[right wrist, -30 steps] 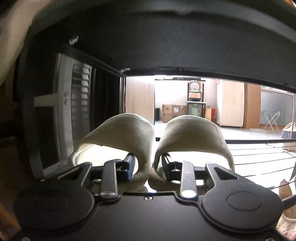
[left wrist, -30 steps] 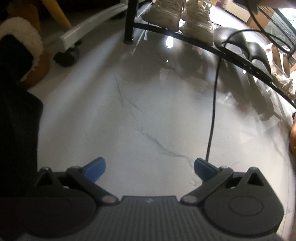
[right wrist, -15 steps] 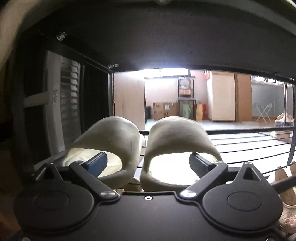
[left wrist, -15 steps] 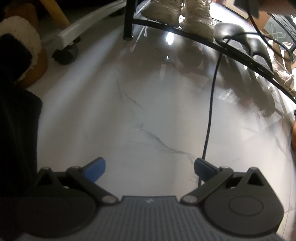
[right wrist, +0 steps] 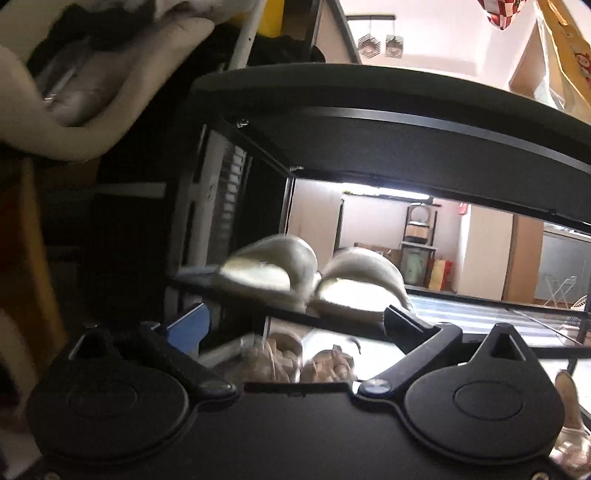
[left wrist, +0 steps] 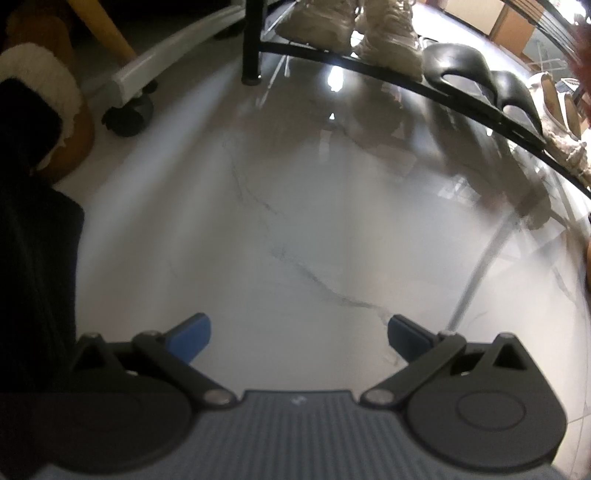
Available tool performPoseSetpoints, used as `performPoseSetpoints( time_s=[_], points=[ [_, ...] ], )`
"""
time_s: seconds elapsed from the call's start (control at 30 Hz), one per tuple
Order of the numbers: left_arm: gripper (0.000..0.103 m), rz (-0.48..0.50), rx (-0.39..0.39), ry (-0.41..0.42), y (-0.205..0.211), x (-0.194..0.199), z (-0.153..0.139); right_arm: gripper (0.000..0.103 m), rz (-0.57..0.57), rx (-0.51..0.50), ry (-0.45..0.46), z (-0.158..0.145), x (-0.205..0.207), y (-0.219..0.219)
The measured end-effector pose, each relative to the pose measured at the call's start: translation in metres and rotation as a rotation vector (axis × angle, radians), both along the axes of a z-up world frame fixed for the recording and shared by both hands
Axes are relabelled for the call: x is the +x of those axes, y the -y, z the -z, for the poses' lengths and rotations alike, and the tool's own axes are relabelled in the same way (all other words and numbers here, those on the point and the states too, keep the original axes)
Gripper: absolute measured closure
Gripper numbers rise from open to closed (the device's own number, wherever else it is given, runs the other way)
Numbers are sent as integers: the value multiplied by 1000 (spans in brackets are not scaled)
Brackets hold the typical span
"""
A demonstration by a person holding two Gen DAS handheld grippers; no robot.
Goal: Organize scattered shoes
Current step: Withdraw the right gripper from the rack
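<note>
A pair of cream slide sandals (right wrist: 314,273) stands side by side on the middle shelf of a black shoe rack (right wrist: 388,110). My right gripper (right wrist: 295,325) is open and empty, drawn back in front of the sandals. Beige sneakers (right wrist: 299,360) sit on the shelf below. My left gripper (left wrist: 297,332) is open and empty, hovering over the white marble floor (left wrist: 295,221). In the left wrist view the rack's bottom shelf holds cream sneakers (left wrist: 354,33), black heels (left wrist: 476,77) and light sandals (left wrist: 557,110).
A fur-lined brown boot (left wrist: 48,110) stands at the far left by a dark cloth (left wrist: 33,277). A white wheeled frame (left wrist: 147,85) and the rack's leg (left wrist: 253,40) stand behind. A cable (left wrist: 476,273) hangs at the right.
My right gripper opened, let go of the cream sandals on the shelf and pulled back and up. My left gripper drifted slightly over the floor.
</note>
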State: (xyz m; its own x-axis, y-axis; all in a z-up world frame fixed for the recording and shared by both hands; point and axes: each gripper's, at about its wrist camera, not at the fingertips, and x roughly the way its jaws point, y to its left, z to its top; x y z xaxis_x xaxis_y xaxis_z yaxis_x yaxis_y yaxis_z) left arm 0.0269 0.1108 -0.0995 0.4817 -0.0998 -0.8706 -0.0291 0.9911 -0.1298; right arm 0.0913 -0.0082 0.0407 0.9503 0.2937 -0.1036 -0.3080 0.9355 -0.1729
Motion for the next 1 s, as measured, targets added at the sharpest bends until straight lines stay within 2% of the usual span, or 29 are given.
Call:
performPoseSetpoints(
  time_s=[0.07,0.13,0.27,0.4,0.5,0.6,0.73,0.87,1.0],
  points=[
    [1,6,-2,12,1,0,-1,0,25,-15,-55,-1,-16,22],
    [1,7,-20,84,1,-3,-8,0,78,-12,-124,-4,-23,40],
    [1,3,21,193,4,-11,-20,0,179,70,-238,-13,-48,89],
    [1,-24,64,294,6,-23,-35,0,239,96,-237,-28,-81,132],
    [1,-34,126,314,13,-29,-50,0,265,116,-249,-40,-106,166],
    [1,-90,103,276,21,-30,-65,0,267,150,-235,-54,-127,188],
    [1,-144,99,349,42,-40,-94,0,275,200,-170,-67,-154,218],
    [1,-120,154,428,76,-45,-128,0,292,230,-116,-64,-173,238],
    [1,-102,170,502,105,-47,-162,0,265,265,-132,-62,-178,248]
  ],
)
